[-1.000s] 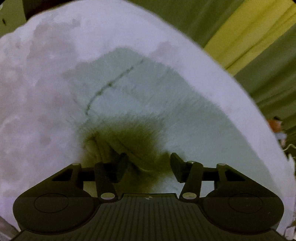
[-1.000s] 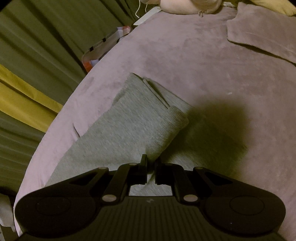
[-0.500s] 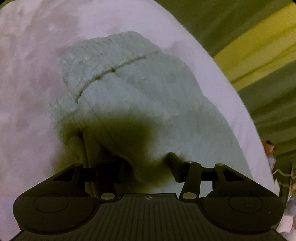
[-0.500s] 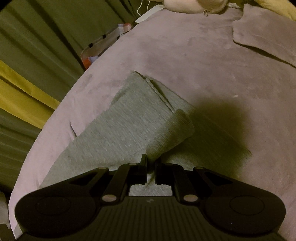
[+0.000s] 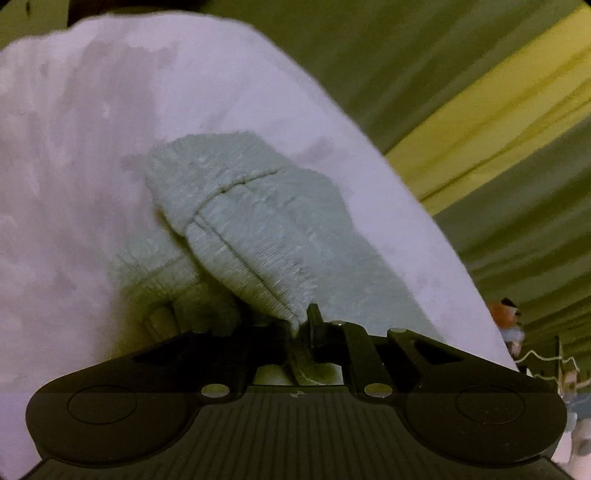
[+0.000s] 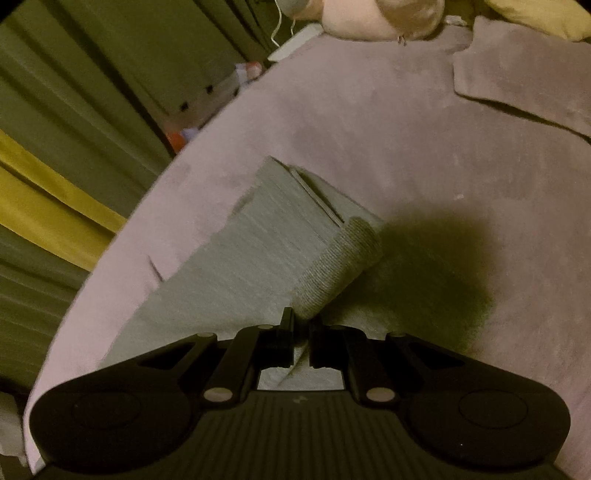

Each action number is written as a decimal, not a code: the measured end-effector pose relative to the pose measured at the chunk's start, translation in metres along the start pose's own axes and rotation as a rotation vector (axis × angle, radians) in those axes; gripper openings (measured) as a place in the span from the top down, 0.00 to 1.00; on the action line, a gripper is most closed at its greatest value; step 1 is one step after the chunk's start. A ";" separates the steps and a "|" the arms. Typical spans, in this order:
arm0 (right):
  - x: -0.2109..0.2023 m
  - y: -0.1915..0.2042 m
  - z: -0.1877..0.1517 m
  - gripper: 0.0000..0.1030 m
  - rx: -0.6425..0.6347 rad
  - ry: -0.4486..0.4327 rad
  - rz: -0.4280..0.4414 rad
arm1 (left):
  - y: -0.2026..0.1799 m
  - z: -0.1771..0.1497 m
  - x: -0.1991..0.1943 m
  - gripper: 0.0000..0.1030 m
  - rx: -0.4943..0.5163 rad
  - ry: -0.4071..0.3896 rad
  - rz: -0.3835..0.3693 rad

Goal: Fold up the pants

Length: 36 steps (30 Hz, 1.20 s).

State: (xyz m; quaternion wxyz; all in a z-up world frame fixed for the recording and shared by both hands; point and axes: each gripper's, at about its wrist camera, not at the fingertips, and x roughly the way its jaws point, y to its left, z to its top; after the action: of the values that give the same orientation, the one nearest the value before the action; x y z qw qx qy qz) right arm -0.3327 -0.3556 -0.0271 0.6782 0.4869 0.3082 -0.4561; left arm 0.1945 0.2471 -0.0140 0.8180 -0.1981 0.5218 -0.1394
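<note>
A: Left hand-held gripper point(image 5: 301, 328), state? 
B: Closed down on a pinch of the pants point(image 5: 255, 236); grey ribbed cloth is drawn up into the jaws at the lower centre of the left wrist view. The fabric is lifted into a peak, so a layer is judged to be raised for carrying over.

A: Right hand-held gripper point(image 6: 302, 332)? 
B: Nearly closed, a narrow gap only, with a ribbed band of the pants point(image 6: 258, 251) caught between the fingers at lower centre. The band is rolled upward, away from the flat part of the garment.

A: Where are the pants placed? 
B: On the bed point(image 6: 424, 140), mid-left of the right wrist view, lying flat apart from the two lifted spots. Both ends are judged to be held so the cloth stays taut across the fold.

A: Edges? 
B: The bed's edge is seen curving close along the left of the garment; a green and yellow curtain point(image 6: 55, 155) is beyond it. The pants are near that edge, so little slack is left on that side.

A: Open room? 
B: Bare cover is seen to the right and upper centre. A folded blanket piece point(image 6: 528, 85) sits at upper right and a pale cushion point(image 6: 380, 18) at the top, both well apart from the pants.
</note>
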 end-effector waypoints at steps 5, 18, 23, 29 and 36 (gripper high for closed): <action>-0.024 -0.009 -0.001 0.94 0.002 -0.027 0.049 | 0.004 -0.015 -0.028 0.91 0.040 -0.019 0.028; -0.021 -0.062 -0.025 0.94 0.075 0.037 0.032 | 0.041 -0.032 -0.030 0.91 0.007 0.035 0.080; -0.020 -0.071 -0.032 0.97 0.031 0.024 -0.055 | 0.039 -0.033 -0.026 0.91 0.019 0.048 0.098; -0.013 -0.085 -0.037 0.94 0.015 0.049 -0.059 | 0.041 -0.036 -0.017 0.90 0.018 0.069 0.126; -0.003 -0.094 -0.023 0.59 0.030 -0.017 -0.087 | 0.035 -0.036 -0.009 0.87 0.049 0.081 0.163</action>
State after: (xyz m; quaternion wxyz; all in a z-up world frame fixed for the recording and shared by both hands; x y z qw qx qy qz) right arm -0.4196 -0.3427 -0.0677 0.6529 0.4792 0.3167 -0.4938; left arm 0.1592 0.2759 -0.0368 0.8093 -0.1290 0.5654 -0.0931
